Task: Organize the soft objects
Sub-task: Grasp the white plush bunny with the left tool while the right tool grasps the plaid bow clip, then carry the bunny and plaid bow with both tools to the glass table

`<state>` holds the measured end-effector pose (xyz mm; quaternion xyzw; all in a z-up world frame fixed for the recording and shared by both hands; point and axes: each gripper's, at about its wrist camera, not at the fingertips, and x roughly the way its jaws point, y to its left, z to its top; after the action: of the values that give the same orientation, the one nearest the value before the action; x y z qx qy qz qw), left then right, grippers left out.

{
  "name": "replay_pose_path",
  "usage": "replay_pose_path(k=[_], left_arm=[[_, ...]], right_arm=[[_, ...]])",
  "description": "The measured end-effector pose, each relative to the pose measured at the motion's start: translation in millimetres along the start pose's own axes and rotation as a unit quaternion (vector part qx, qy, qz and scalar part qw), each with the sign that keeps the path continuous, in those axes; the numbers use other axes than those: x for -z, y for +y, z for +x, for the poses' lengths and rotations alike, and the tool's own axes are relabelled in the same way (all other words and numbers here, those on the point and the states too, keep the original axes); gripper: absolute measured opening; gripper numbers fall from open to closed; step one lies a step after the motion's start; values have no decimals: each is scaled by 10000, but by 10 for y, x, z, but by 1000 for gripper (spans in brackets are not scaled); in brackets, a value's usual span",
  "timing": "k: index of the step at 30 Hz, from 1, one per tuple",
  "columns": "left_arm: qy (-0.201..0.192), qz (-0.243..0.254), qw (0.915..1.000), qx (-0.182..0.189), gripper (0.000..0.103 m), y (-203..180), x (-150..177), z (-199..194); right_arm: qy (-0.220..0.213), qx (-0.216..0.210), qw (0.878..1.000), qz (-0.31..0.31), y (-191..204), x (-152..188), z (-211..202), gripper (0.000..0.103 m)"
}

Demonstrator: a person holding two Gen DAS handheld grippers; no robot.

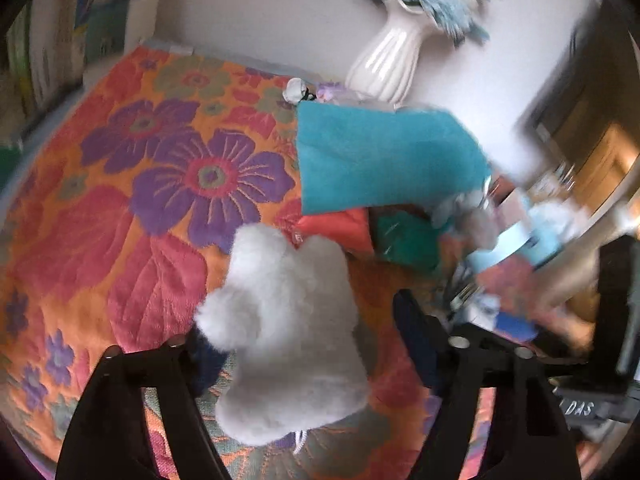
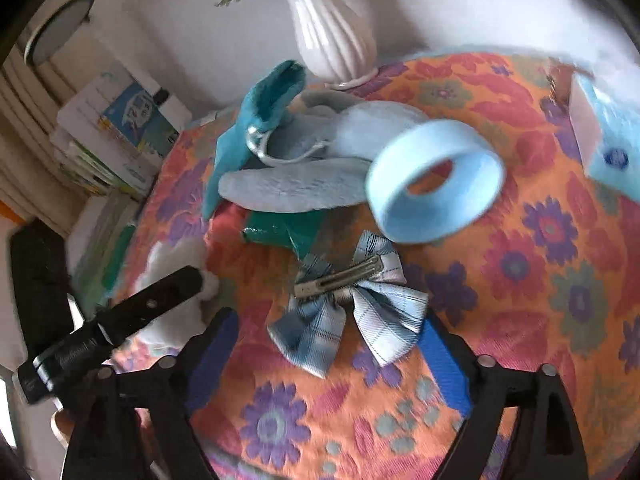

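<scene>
A white fluffy plush (image 1: 288, 332) lies on the floral cloth (image 1: 120, 200) between the wide-open fingers of my left gripper (image 1: 308, 340); I cannot tell whether they touch it. Beyond it lie a teal cloth (image 1: 380, 160) and red and green soft pieces (image 1: 344, 232). My right gripper (image 2: 332, 340) is open around a blue plaid bow with a metal clip (image 2: 348, 304). Past it are a light blue ribbon ring (image 2: 436, 184), a pale blue plush (image 2: 320, 172) and the teal cloth (image 2: 256, 120). The left gripper's finger (image 2: 160, 296) shows at left over the white plush (image 2: 176, 260).
A white ribbed vase (image 1: 392, 60) with blue flowers stands at the table's back edge; it also shows in the right wrist view (image 2: 332, 36). A stack of books (image 2: 116, 136) stands off the table's left. A pale blue box (image 2: 604, 136) sits at far right.
</scene>
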<state>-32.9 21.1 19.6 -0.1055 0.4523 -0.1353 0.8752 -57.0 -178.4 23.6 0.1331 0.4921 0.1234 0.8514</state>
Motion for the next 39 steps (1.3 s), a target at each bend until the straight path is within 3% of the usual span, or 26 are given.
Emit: replay_pose_path(k=[2,4,6,9,10,12,13,14,17,21,27,35,39], left_arm=[[-25,171,9995,-277,51,-61,26,10],[-47,94,9997,-219,50,-15,29,-3],[-54,-30,10000,44,54,64,33,-26],[-80,-43,9999,130,55,73,54,-53],[-84,0,9999,89,55,54,63,-57],[-80,156,9998,-79,53,-22,79,-29],[-82,259,9994,-207,49,-65,92,-25],[-85,351,9989,-301,43,-100,100,-17],[-126,477,9982,-337,41,-156,125,-49],[-160,377,9992,-25,40,-149,213,-153],[-168,378,9981,461,40,-261,383,-297],[-305,752,9874,1362,40,-715,485,-543],[-331,936,9836,1503,40,-932,512,-621]], right_arm=[[-43,362,9991,-236,116,-11,78,90],[-63,592,9978,-303,171,-32,133,90],[-97,561,9983,-117,142,-95,170,91],[-164,523,9985,70,104,-163,201,90],[-199,658,9976,58,108,-170,218,88],[-283,1112,9932,-178,171,-149,237,71],[-312,1210,9918,-257,204,-129,238,70],[-338,1280,9907,-307,224,-114,240,66],[-388,1299,9894,-520,283,-61,200,44],[-416,1189,9894,-719,261,134,49,36],[-511,748,9954,-300,-16,357,-281,34],[-960,708,9928,122,-408,531,-868,34],[-1166,698,9903,289,-580,648,-1122,34]])
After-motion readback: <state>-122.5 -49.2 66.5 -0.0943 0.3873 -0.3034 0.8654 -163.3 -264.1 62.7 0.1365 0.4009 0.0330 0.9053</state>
